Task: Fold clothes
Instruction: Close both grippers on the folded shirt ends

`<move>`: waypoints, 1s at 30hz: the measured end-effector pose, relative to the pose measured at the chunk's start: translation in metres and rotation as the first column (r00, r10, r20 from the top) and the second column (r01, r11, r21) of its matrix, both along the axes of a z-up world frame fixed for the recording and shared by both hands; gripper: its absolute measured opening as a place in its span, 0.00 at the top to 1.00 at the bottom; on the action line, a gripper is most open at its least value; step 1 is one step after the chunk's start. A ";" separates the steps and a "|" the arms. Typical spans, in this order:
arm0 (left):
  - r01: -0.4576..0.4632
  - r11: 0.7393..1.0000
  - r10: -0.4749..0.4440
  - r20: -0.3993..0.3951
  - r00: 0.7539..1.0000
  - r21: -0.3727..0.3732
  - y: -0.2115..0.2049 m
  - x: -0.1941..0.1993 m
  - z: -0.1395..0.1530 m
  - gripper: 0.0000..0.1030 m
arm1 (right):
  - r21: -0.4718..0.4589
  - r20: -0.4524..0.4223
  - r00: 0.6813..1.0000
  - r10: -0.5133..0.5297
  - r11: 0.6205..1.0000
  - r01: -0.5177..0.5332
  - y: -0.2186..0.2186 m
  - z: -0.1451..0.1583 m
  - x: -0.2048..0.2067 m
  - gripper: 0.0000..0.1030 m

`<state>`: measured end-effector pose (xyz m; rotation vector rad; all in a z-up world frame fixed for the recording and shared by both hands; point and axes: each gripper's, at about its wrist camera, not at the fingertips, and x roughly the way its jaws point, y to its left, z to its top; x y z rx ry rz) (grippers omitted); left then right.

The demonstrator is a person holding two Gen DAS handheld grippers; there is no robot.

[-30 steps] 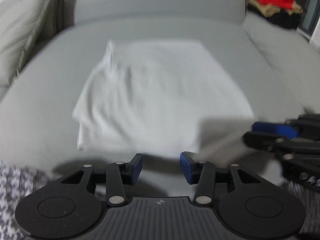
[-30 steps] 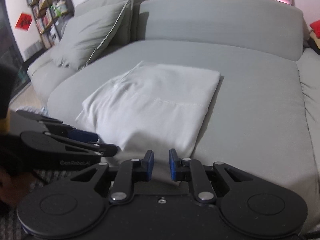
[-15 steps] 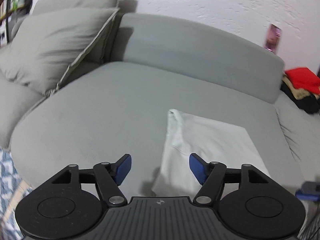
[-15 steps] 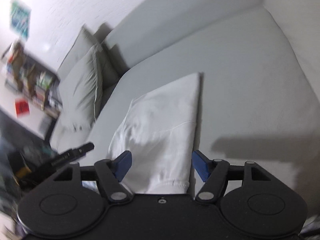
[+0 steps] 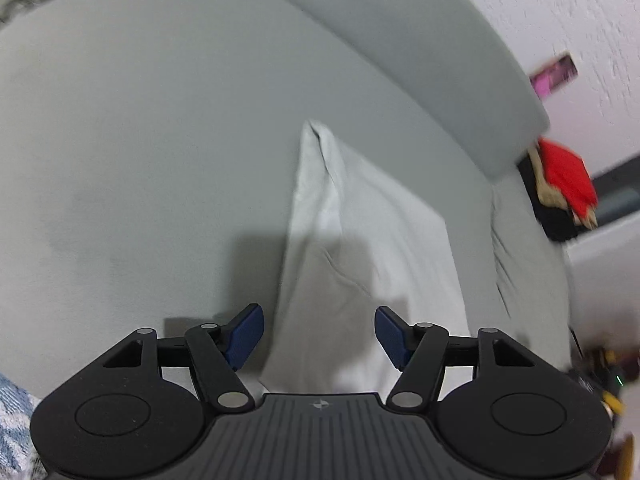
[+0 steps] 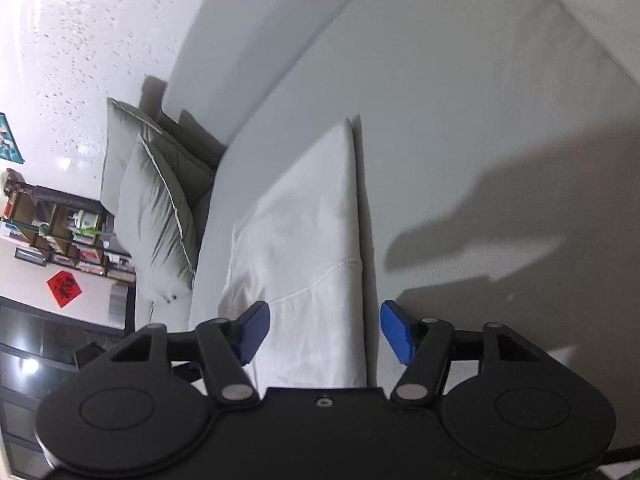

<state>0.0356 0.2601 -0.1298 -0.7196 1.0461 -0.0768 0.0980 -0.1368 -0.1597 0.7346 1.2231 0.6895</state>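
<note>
The white cloth (image 5: 372, 240) is laid on the sofa (image 5: 140, 140), and its 2 near corners should be pinched evenly by the left gripper (image 5: 319, 334) and right gripper (image 6: 325, 330), whose half-open jaws are closing around cloth, not yet pinching.

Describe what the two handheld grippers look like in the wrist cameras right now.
Both match. The left gripper has matte black linkage arms with silver pivot pins, two round black discs at the base, a ribbed grey centre plate bearing a small cross-shaped mark, and blue pads on its fingertips. The right gripper has the same black linkages, discs and blue pads, with a smooth black centre and one small screw.
</note>
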 end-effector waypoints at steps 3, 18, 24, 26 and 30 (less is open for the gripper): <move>0.075 0.997 -0.075 -0.025 0.997 -0.010 0.000 0.014 -0.004 0.40 | 0.013 -0.034 0.999 0.014 1.000 -0.014 0.003 -0.007 0.010 0.50; 0.191 0.979 -0.189 0.032 0.982 -0.079 -0.009 0.087 -0.033 0.41 | 0.087 -0.047 0.999 0.015 0.996 -0.011 0.048 -0.042 0.076 0.57; 0.165 0.985 -0.167 0.047 0.985 0.047 -0.026 0.092 -0.025 0.70 | 0.110 0.001 1.000 0.005 0.994 -0.005 0.059 -0.049 0.085 0.72; 0.158 0.982 -0.164 0.051 0.985 0.105 -0.036 0.088 -0.018 0.80 | 0.057 0.025 1.000 -0.011 0.998 0.010 0.061 -0.048 0.081 0.89; 0.115 0.967 -0.139 0.092 0.986 0.229 -0.058 0.074 0.000 0.92 | -0.035 0.143 0.989 -0.021 0.999 0.027 0.065 -0.030 0.069 0.94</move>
